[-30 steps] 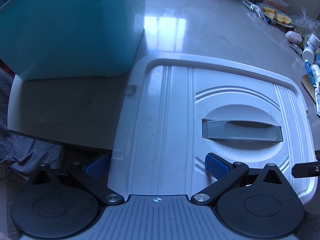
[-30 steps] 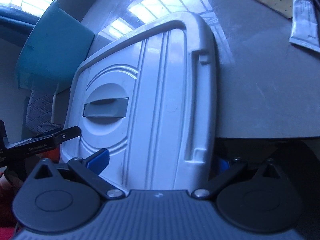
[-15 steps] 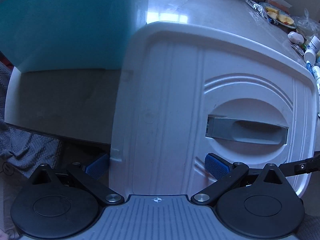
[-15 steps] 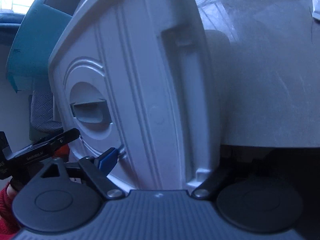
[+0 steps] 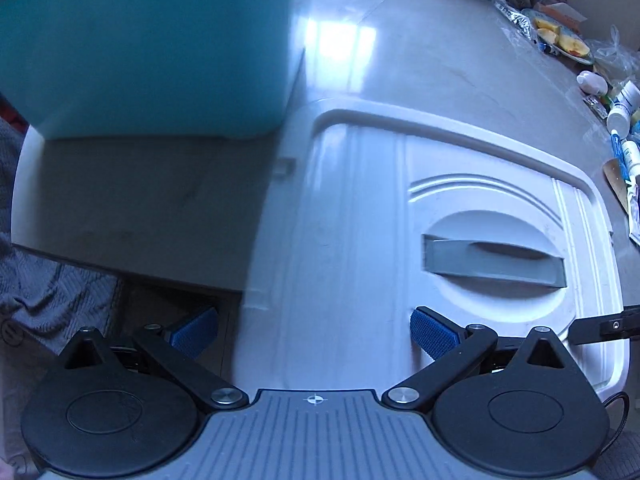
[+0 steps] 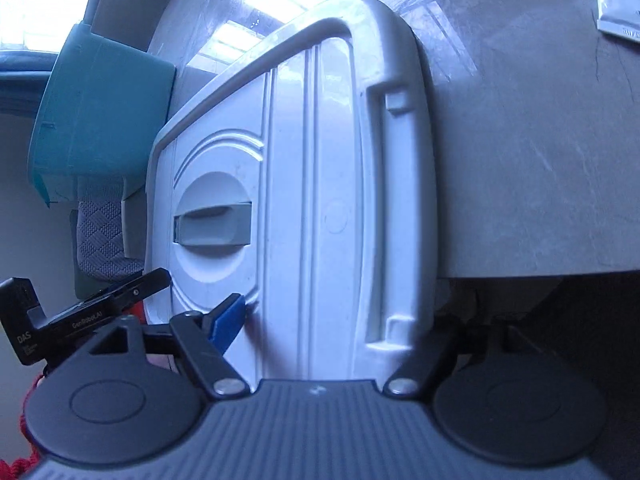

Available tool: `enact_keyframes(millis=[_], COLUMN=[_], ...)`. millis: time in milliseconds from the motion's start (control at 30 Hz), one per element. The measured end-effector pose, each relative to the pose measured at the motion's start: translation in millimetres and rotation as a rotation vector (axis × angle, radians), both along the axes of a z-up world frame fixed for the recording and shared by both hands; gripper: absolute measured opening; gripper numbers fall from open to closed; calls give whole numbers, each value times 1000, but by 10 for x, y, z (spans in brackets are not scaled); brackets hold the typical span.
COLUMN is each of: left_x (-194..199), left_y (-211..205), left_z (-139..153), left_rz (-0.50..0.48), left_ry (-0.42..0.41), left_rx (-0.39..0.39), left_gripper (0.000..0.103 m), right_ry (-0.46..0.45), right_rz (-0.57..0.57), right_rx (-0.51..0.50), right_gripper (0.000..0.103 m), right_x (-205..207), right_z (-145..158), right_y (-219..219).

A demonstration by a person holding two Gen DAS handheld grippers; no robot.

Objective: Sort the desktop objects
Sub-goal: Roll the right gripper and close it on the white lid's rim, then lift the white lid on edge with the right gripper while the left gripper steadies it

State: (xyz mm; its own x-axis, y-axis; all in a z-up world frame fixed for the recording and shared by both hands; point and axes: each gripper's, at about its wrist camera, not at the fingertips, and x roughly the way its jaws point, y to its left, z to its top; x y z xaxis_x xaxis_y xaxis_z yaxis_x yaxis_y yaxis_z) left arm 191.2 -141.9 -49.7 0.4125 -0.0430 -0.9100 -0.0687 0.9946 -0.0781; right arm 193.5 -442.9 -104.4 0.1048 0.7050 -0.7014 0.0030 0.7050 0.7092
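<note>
lid: white lid (image 5: 360,248) lies flat on the table (image 5: 420,80), its near edge hanging over the table edge and running in between the jaws of both tongs; grey handle (image 5: 492,260) in its round recess.
key relation: lid sits straight ahead of both tongs and under them; its long axis runs away from us in the right view, the handle bar lies across in the left view.
left tongs: left gripper (image 5: 314,330) spread wide, straddling the near edge; one blue pad hangs below the table edge, the other sits over the lid top. We see no clamp.
right tongs: right gripper (image 6: 332,320) closing with the lid edge between the jaws; left blue pad at the lid face, right pad hidden under the rim, so we cannot tell a grip yet.
nearer hand: both are at the edge; right looks the more committed, we judge.
around: teal bin (image 5: 152,48) ahead-left of the left tongs, just beside the lid's far corner.
far right: bottles (image 5: 624,100) and food plate (image 5: 564,40), well apart.
in the way: teal bin only, if the lid swings left; otherwise nothing we see.
</note>
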Motion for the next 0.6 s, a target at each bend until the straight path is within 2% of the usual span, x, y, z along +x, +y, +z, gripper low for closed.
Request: enact_keyframes(millis=[100,233,300,500,600], left_x=[-2,43,112,264,215], left_y=[172,274,293,359,296], left_z=[-26,-134,-226,-441,-670], left_rz=[-51,-195,-235,-279,-293], left_ry=[20,31,49,87,110], left_rx=[-89,-216,-273,-430,-518], left_gripper=[103,103,103,103,103], right_ry=[3,4,9,24,36], right_rz=[8,31,38,47,49], right_rx=[-4,-12,-15,-15,-15], right_gripper=[77,77,77,77,77], right_x=[-6,87,139,182,199], right_z=[15,46,52,61,15], right_y=[-26,-46,-63,-162,-112])
